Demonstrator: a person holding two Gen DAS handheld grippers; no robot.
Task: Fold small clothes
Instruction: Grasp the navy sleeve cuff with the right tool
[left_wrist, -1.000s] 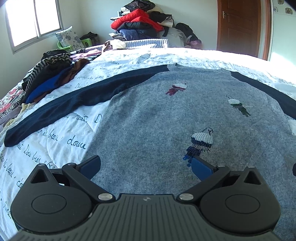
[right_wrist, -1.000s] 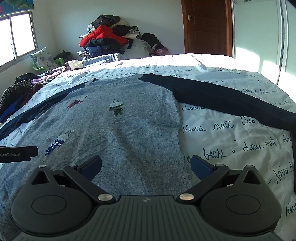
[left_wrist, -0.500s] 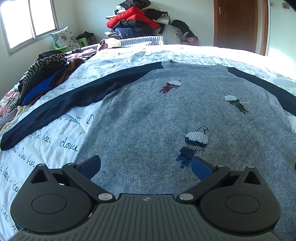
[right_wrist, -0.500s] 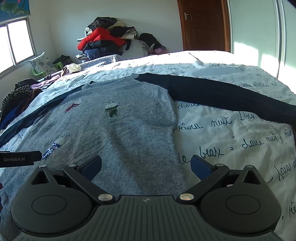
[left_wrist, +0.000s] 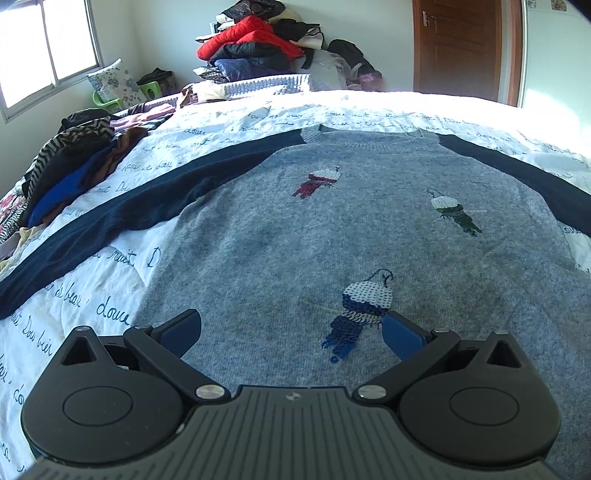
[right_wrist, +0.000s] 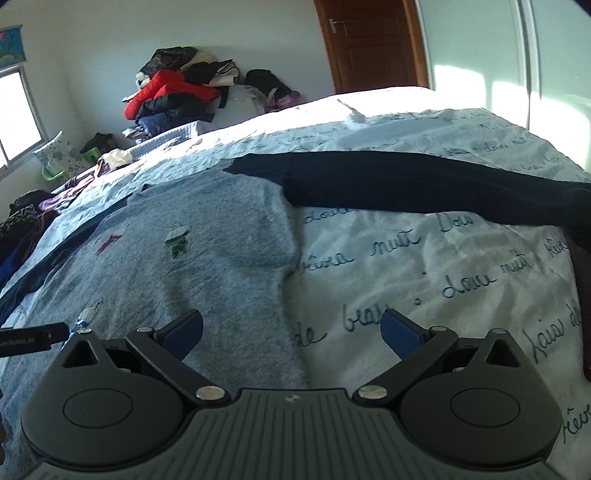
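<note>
Grip each navy knit sleeve near the cuff, fold across the chest without dragging the body, then double hem to collar. Grey knitted sweater with sequinned figures (left_wrist: 280, 236) spread flat, face up, on white quilt with blue script (right_wrist: 424, 266), sleeves outstretched. Left gripper (left_wrist: 291, 330) wide apart, empty, above lower front. Right gripper (right_wrist: 291, 330) likewise spread, empty, straddling the sweater's right side edge; right sleeve (right_wrist: 406, 184) well beyond.
</note>
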